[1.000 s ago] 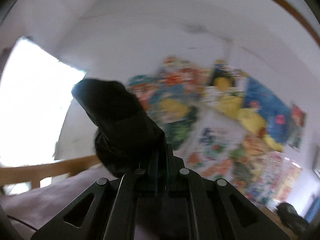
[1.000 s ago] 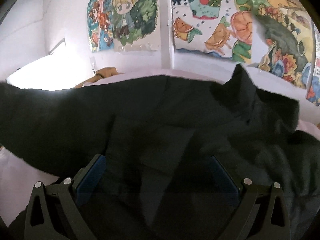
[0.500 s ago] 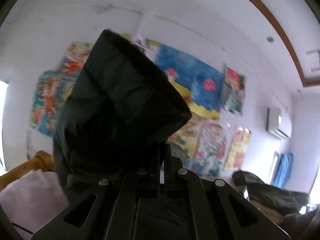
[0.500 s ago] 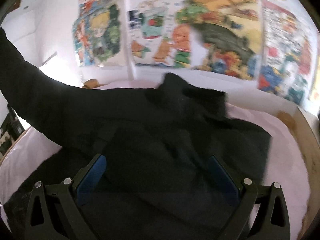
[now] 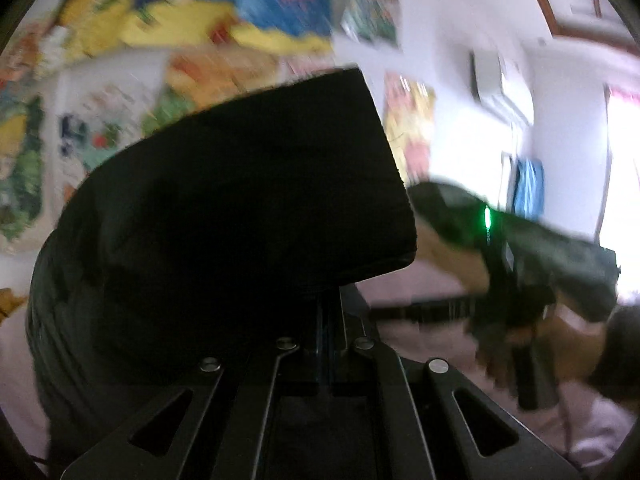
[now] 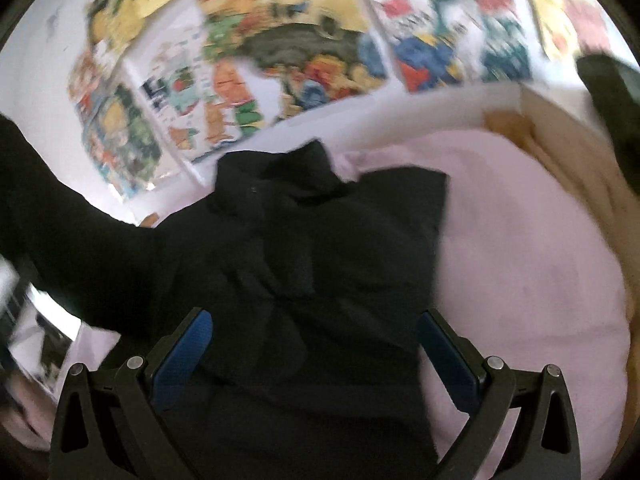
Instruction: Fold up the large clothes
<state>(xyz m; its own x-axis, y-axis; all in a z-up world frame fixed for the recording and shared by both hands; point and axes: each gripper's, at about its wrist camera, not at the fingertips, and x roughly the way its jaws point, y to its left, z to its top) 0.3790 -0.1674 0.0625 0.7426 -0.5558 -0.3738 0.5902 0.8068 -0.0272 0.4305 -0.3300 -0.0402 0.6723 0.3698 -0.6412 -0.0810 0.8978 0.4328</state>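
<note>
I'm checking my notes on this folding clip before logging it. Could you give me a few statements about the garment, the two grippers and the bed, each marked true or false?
1. The left gripper has its jaws shut on the black garment's sleeve. True.
2. The right gripper is clamped on the collar. False: its jaws stand open, pads apart over the cloth.
3. The black garment lies on a pink sheet. True.
4. The wall behind the bed is bare. False: colourful posters cover it.

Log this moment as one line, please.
stage: sleeve fold | left tool: shut on black sleeve | right tool: open above black jacket | surface: pink bedding
</note>
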